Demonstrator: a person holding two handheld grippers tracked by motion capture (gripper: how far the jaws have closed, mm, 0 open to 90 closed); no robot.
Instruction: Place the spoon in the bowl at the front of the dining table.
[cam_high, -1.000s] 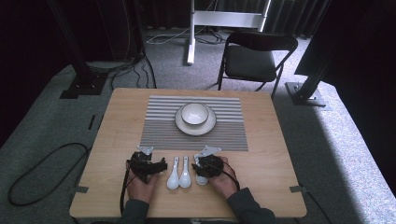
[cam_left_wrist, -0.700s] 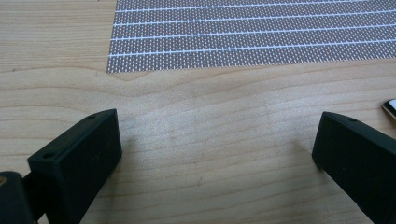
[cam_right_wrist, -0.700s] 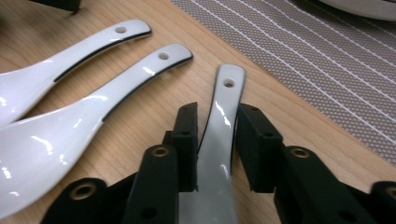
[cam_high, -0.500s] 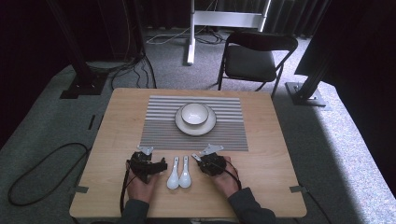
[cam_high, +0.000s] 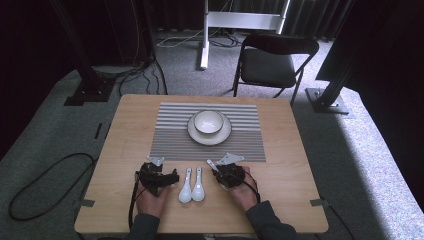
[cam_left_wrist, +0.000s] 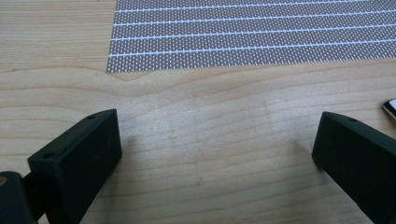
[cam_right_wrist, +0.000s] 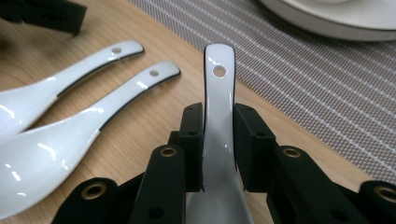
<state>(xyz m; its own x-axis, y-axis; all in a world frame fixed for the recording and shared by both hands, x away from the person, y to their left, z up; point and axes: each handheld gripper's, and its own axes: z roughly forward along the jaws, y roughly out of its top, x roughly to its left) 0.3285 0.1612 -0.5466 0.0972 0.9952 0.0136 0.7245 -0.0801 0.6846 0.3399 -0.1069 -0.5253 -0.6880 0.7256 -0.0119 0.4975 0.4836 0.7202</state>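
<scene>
The held spoon (cam_right_wrist: 218, 140) has its bowl cut off at the bottom edge of the right gripper view. The plate (cam_right_wrist: 327, 18) is cropped at the upper right. In the high view, the right gripper (cam_high: 220, 172) hides most of that spoon.

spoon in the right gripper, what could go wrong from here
The right gripper pinches a glossy white spoon by its narrow handle alone, so it may pivot or slip when lifted. Two more spoons lie close beside it on the table; a sideways swing could knock them. If it is headed for the bowl on the plate, a hard landing could chip it.
</scene>
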